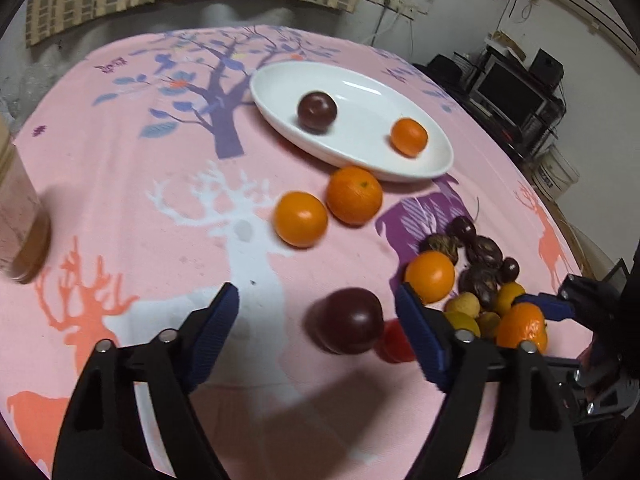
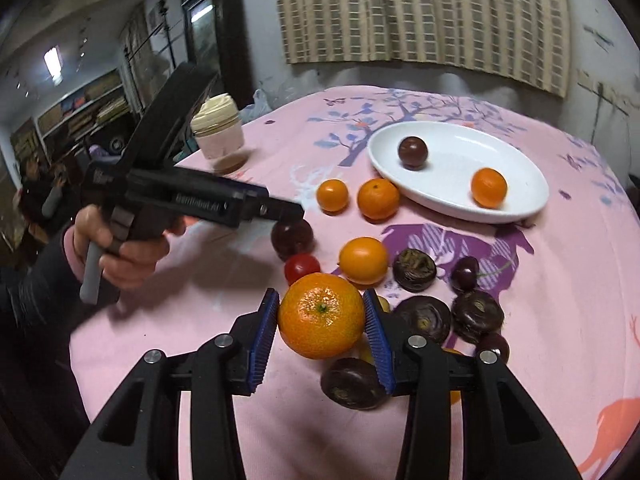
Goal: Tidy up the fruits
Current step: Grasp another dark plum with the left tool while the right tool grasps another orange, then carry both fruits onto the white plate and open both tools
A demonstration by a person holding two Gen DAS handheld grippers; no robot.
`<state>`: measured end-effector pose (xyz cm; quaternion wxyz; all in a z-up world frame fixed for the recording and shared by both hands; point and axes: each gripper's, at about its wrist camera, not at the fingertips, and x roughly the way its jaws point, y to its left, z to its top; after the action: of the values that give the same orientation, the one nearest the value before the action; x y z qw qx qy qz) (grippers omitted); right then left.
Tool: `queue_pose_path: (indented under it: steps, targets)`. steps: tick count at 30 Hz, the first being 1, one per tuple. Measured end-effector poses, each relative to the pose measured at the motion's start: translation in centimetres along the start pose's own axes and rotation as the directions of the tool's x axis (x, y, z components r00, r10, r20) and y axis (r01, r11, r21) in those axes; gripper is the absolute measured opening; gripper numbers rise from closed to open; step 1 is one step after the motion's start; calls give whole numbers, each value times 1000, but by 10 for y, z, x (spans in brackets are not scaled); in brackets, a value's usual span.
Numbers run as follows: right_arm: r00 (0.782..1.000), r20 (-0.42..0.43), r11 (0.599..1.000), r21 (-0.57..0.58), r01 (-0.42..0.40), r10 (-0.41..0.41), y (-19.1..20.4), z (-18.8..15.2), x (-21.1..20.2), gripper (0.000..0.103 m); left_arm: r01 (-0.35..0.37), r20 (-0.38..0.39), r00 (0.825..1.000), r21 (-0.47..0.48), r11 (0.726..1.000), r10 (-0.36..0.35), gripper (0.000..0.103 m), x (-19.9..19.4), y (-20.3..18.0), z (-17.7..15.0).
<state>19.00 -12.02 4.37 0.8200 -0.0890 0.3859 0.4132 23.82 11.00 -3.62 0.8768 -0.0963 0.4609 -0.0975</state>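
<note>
My left gripper (image 1: 316, 300) is open over the pink cloth, with a dark plum (image 1: 350, 320) lying between its fingers, nearer the right one, untouched. A small red tomato (image 1: 394, 340) lies behind that finger. My right gripper (image 2: 322, 312) is shut on a large mandarin (image 2: 322, 316), also visible in the left wrist view (image 1: 522, 330). A white oval dish (image 1: 360, 92) (image 2: 520, 156) holds a plum (image 1: 317, 112) (image 2: 413, 153) and a small orange (image 1: 409, 137) (image 2: 489, 187).
Two oranges (image 1: 300, 219) (image 1: 354, 195) lie in front of the dish. A heap of dark chestnuts, cherries and yellow fruit (image 1: 480, 268) (image 2: 440, 308) lies at the right. A lidded jar (image 2: 218, 132) (image 1: 16, 216) stands at the table's left.
</note>
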Motion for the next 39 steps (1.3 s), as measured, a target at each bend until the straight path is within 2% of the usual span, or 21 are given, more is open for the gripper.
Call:
queue_pose_path:
  steps: [5,8,10,13,22,29,34,39]
  targets:
    - [1000,1,1000,-2,-5,5,0,-2,0,43,55,-48,997,4,998,-54,68,11,-7,-5]
    - [1000,6,1000,4,-5,5,-1,-3,-1,43,59,-47,997,21,998,-58,64,14,-11,-6]
    - [1000,8,1000,10,-4,4,-3,-4,-2,43,73,-40,997,22,997,-72,50,14,-12,-6]
    - [1000,9,1000,17,-3,3,-4,-4,-1,44,91,-44,995,0,996,-91,44,14,-8,-5]
    - [1000,9,1000,28,-1,1,-8,-6,-2,44,153,-72,984,-126,980,-163,41,18,15,-5]
    - [1000,18,999,50,-8,7,-14,-3,-4,44,69,-47,996,-55,996,-71,38,14,-4,-11]
    - [999,46,996,87,18,-22,-35,25,-4,44,79,1,997,-48,996,-79,37,4,-8,11]
    - [992,79,975,205,85,-103,-84,74,23,44,63,83,995,1,998,-62,37,8,-21,65]
